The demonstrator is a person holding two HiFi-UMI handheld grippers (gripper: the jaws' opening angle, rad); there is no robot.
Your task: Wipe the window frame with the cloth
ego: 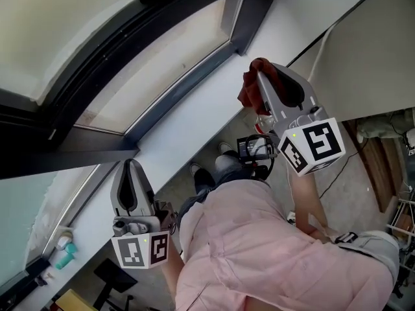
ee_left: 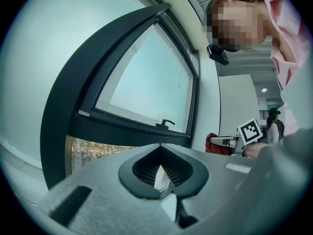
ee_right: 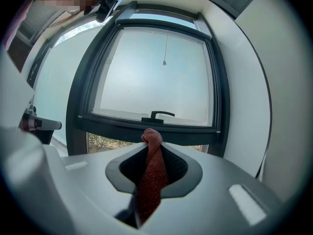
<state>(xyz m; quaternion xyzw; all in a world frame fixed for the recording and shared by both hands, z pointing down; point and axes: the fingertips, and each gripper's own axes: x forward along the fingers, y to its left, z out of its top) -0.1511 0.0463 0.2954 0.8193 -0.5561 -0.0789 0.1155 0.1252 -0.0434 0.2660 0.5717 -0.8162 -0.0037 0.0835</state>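
Below the window frame, near its lower rt corner, the right gripper is clamped on the red cloth, which is bunched w/ a knob poking past the tips and looks close to the frame but not on it. The left gripper hangs well off from the frame, jaws pressed together on nothing. Prob. no wiping contact yet, so approx. the whole frame is left; can't tell if any part's already clean.

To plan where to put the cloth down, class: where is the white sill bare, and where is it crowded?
Bare: the long stretch of sill beside the dark window frame, between the left gripper and the cloth in the right gripper. Crowded: the end beyond the left gripper, where small bottles stand.
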